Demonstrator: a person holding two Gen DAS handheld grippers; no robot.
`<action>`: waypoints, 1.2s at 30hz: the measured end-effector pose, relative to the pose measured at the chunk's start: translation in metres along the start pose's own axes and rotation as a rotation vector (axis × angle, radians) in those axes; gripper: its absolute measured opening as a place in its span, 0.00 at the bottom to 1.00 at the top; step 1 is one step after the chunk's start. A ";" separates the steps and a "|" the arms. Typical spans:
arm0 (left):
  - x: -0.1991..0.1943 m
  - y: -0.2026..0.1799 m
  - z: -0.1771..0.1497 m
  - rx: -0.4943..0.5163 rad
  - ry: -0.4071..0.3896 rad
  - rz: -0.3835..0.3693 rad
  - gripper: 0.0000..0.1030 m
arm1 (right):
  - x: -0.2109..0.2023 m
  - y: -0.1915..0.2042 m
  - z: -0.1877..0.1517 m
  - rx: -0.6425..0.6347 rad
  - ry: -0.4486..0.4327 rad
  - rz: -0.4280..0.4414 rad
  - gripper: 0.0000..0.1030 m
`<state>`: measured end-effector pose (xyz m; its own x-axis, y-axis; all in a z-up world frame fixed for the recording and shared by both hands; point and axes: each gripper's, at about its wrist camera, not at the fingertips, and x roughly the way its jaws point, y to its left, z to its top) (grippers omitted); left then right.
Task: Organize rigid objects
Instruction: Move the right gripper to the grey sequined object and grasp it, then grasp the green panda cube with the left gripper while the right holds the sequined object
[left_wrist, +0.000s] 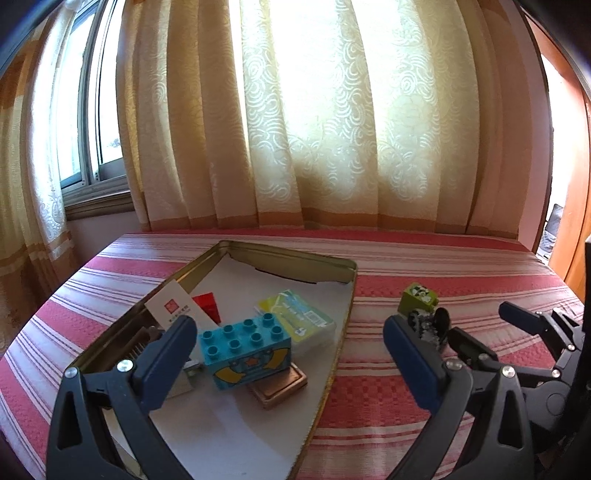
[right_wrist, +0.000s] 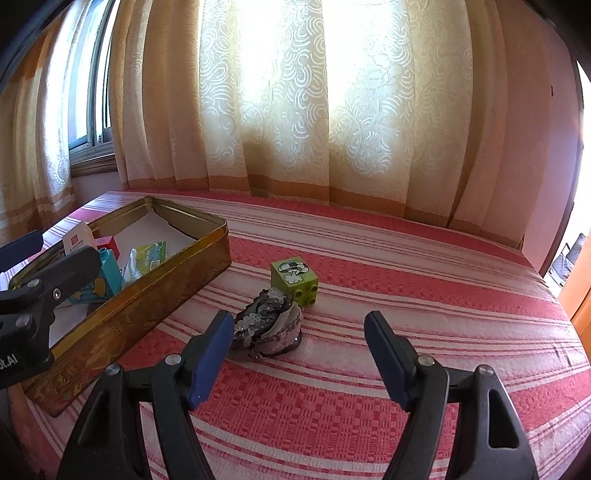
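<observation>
The sequinned pouch (right_wrist: 266, 325) lay on the striped bed just right of the gold tin (right_wrist: 147, 295), straight ahead of the right gripper (right_wrist: 295, 354), whose jaws stood apart and empty, nearer than the left gripper (left_wrist: 291, 354), likewise apart, over the tin.

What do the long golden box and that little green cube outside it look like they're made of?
The box looks like thin metal, a tin: shiny folded rim, a gold printed outer wall worn dull, and a bare reflective inner wall. The green cube looks like hard moulded plastic, smooth and slightly glossy, with round studs on one side and a printed mushroom picture on another; it appears to be a toy building brick.
</observation>
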<state>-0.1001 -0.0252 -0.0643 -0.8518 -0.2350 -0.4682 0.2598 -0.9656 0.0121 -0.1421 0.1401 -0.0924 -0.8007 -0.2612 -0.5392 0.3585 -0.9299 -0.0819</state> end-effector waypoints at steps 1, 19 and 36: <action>0.000 0.001 0.000 -0.005 0.002 -0.002 1.00 | 0.000 0.000 0.000 0.002 0.001 0.001 0.73; 0.001 0.018 0.000 -0.045 0.000 -0.022 1.00 | 0.049 0.016 0.012 0.033 0.167 0.092 0.73; 0.022 -0.027 0.002 0.051 0.043 -0.031 1.00 | 0.040 -0.006 0.008 0.081 0.147 0.127 0.54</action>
<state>-0.1264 -0.0049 -0.0728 -0.8384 -0.2010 -0.5065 0.2091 -0.9770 0.0416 -0.1798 0.1336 -0.1069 -0.6709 -0.3428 -0.6575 0.4079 -0.9111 0.0589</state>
